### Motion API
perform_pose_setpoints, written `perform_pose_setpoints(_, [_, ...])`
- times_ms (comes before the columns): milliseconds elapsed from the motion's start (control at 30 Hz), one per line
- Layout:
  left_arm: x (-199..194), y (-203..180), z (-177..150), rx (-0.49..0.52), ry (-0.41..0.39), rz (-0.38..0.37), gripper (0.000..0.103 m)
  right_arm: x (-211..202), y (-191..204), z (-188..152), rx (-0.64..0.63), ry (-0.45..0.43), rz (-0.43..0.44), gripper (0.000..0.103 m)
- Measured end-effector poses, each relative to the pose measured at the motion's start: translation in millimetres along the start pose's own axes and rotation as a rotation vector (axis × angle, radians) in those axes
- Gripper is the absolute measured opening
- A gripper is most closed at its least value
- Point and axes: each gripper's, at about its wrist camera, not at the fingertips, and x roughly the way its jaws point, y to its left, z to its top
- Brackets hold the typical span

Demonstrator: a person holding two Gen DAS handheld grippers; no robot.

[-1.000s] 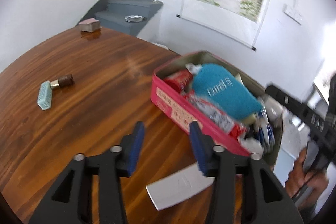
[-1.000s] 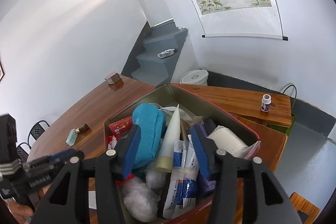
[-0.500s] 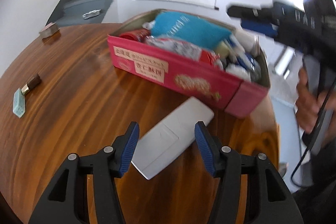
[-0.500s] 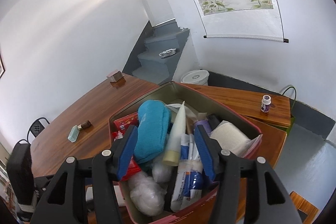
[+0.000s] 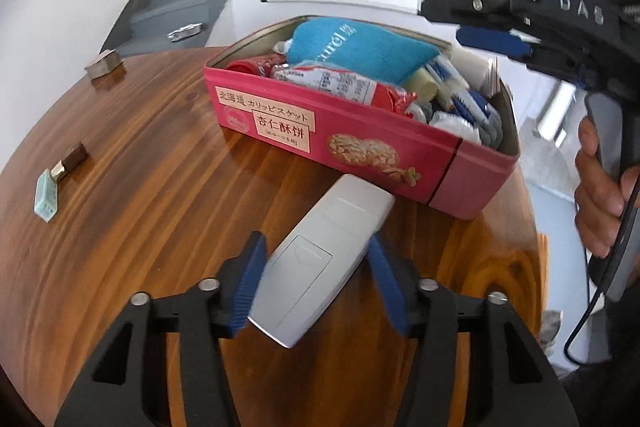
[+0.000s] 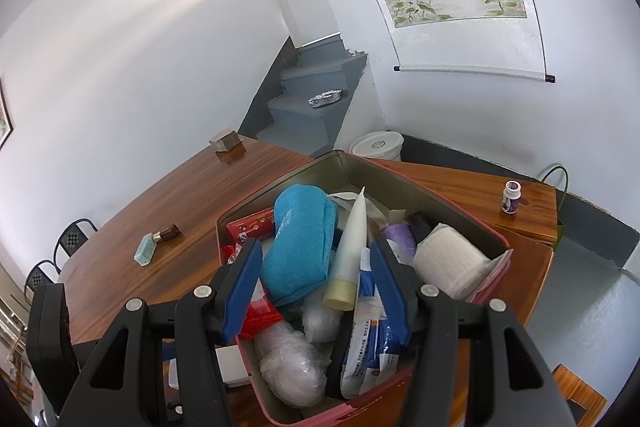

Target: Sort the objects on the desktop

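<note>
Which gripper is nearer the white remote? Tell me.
Left. The left gripper straddles the white remote on the table; the right gripper hovers over the pink tin.

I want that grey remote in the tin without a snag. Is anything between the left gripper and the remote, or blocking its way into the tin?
Nothing lies between the left gripper and the remote; its jaws, just closing, already straddle it. The pink tin is crammed, and the right gripper hovers over it.

Pink tin (image 5: 460, 167), teal towel (image 5: 360, 47), white remote (image 5: 320, 259), blue fingers (image 5: 248, 279)
</note>
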Motion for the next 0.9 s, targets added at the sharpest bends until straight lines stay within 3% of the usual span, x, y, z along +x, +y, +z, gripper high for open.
perform_pose_setpoints(33, [-2.9, -0.5, -0.3, -0.006, -0.009, 0.005, 0.025, -0.3, -1.3, 0.1, 0.002, -0.002, -0.002, 0.061])
perform_pose_setpoints(67, [-5.7, -1.3, 0.5, -0.013, -0.016, 0.010, 0.014, -0.2, -1.8, 0.3, 0.004, -0.003, -0.003, 0.061])
perform_pose_setpoints(233, [-9.7, 6.7, 2.3, -0.104, -0.020, 0.005, 0.012, -1.2, -6.9, 2.1, 0.014, -0.010, -0.002, 0.061])
perform_pose_setpoints(400, [-4.5, 12.1, 0.5, -0.136, -0.002, 0.009, 0.014, -1.3, -11.5, 2.3, 0.028, -0.009, 0.007, 0.061])
perform_pose_setpoints(467, [-6.1, 10.4, -0.6, -0.134, -0.002, 0.020, 0.027, 0.2, -12.8, 1.9, 0.034, -0.006, 0.008, 0.061])
perform_pose_setpoints(533, [-5.7, 6.8, -0.6, -0.116, -0.008, 0.044, 0.055, 1.1, -13.8, 1.2, 0.037, -0.003, 0.009, 0.061])
perform_pose_setpoints(567, [-5.2, 3.6, -0.3, -0.102, -0.017, 0.056, 0.058, 1.4, -13.9, 0.8, 0.038, -0.002, 0.010, 0.061])
perform_pose_setpoints(833, [8.8, -0.2, -1.2, -0.048, 0.013, 0.086, 0.058, 0.0, -13.7, 0.4, 0.035, -0.007, 0.012, 0.061])
perform_pose_setpoints(867, [13.7, 1.3, -1.4, -0.059, 0.025, 0.083, 0.057, 0.0, -13.3, 0.3, 0.034, -0.007, 0.013, 0.061])
perform_pose_setpoints(900, [16.4, 2.2, -1.6, -0.070, 0.028, 0.086, 0.049, 0.0, -12.9, 0.1, 0.034, -0.008, 0.013, 0.061])
